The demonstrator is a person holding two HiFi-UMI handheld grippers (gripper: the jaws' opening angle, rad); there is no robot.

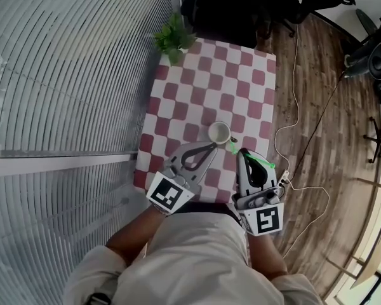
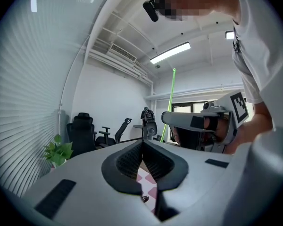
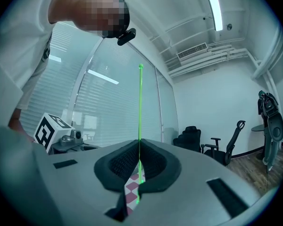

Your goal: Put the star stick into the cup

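- The right tongs [image 1: 241, 152] are clenched on the star stick [image 3: 140, 117]. The thin green stick stands upright between the pads, just beside the cup [image 1: 219, 132] and outside it.
- The left tongs [image 1: 214, 146] are clenched tip to tip on nothing, right at the cup's near side; contact cannot be told.
- The cup stands upright on the checked desk [image 1: 241, 75].
- A potted plant [image 1: 174, 38] sits well beyond the cup, at the desk's far corner.

A potted plant [image 1: 174, 38] stands at the far corner of the red-checked table [image 1: 211, 81].
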